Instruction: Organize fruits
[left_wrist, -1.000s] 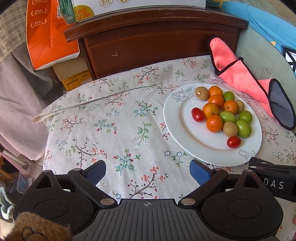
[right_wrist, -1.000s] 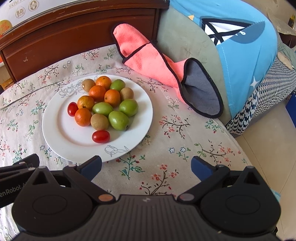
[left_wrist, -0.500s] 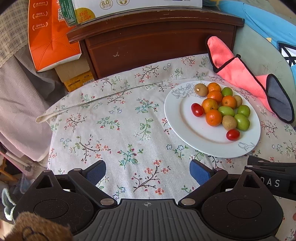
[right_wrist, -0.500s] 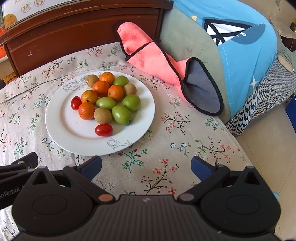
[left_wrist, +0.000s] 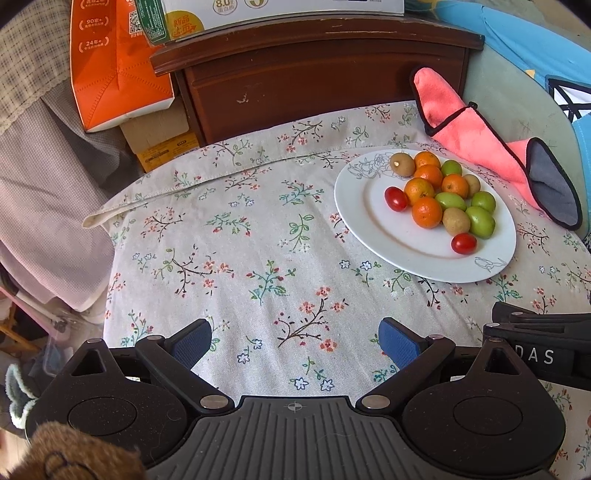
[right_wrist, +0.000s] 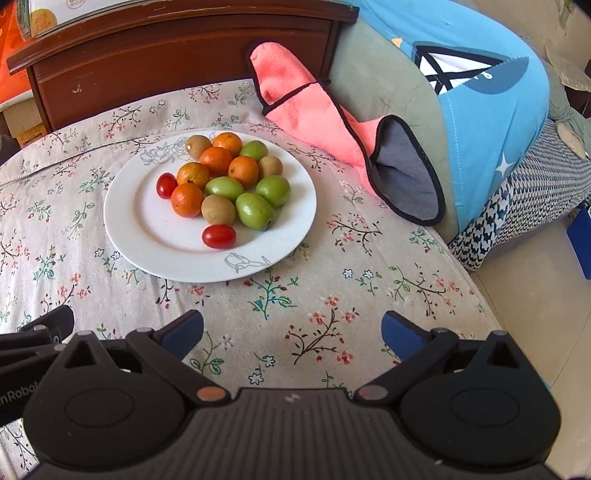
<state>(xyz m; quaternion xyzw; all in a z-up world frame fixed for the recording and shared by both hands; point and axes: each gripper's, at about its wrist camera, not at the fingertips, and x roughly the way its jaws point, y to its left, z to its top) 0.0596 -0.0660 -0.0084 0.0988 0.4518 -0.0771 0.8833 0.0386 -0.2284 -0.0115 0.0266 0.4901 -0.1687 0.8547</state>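
While both the left gripper (left_wrist: 295, 341) and right gripper (right_wrist: 291, 330) hang wide open and empty, near the plate (right_wrist: 155, 240), all the fruits (right_wrist: 225, 177) lie clustered on it; any pick should pinch one outer fruit gently.

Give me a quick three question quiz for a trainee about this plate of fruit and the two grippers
1. True or false: the left gripper is shut on a fruit.
2. How many cherry tomatoes lie on the white plate? A) one B) two C) four
3. Fill in: the pink cloth lies just beyond the plate's ____ side, seen from the right gripper.

Key: 1 false, both grippers are open and empty. 2 B. 3 right.
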